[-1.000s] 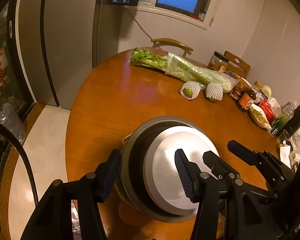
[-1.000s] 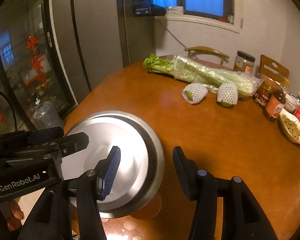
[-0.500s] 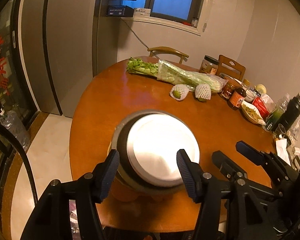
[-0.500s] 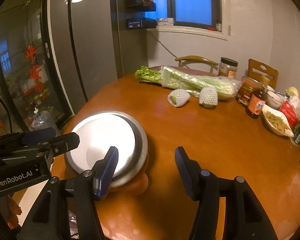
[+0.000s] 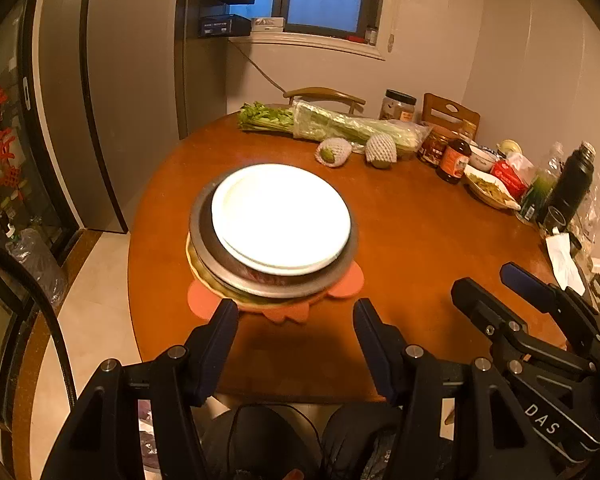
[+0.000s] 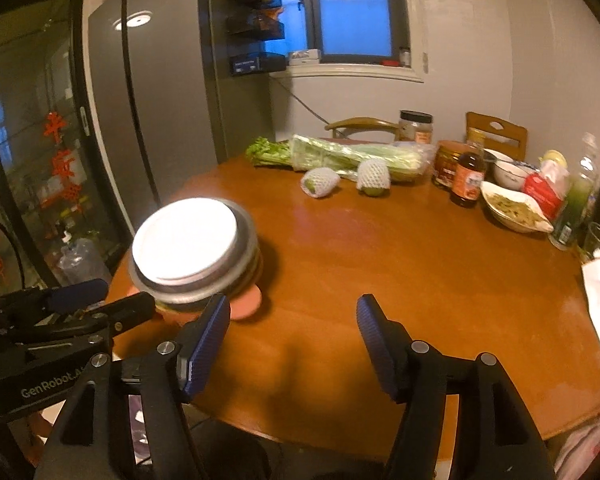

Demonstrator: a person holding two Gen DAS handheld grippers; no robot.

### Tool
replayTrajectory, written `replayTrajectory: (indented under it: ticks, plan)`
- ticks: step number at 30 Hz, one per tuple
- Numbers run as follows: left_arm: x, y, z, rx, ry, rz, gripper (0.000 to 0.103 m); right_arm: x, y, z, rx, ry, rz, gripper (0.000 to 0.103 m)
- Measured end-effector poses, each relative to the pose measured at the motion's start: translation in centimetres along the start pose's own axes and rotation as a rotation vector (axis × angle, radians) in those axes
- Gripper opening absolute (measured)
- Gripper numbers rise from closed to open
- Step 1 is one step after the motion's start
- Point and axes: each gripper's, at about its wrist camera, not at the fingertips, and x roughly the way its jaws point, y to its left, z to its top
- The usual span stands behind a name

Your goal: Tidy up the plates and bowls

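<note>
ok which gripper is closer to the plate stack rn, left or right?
Left. The left gripper sits just short of the plate stack, lined up with it, empty. The right gripper, jaws opening and empty, is off to the stack's right over bare table.

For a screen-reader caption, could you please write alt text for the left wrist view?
A white plate tops a stack of metal dishes on an orange mat near the edge of a round wooden table. The left tongs hover open and empty before it, with celery and jars at the far side.
</note>
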Motion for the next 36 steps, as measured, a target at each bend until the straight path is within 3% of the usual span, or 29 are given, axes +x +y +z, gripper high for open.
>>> replayTrajectory:
  ticks: [16,36]
  plan:
    - [-0.8,-1.4,-4.0,0.043,0.009,0.003,0.060,-2.7,-0.8,-4.3,0.032,-0.009,-0.010,0.068]
    - [-1.5,-0.9,-5.4,0.054,-0.003,0.016,0.060,-3.0,-0.1,-6.6,0.028,0.022,-0.003,0.068]
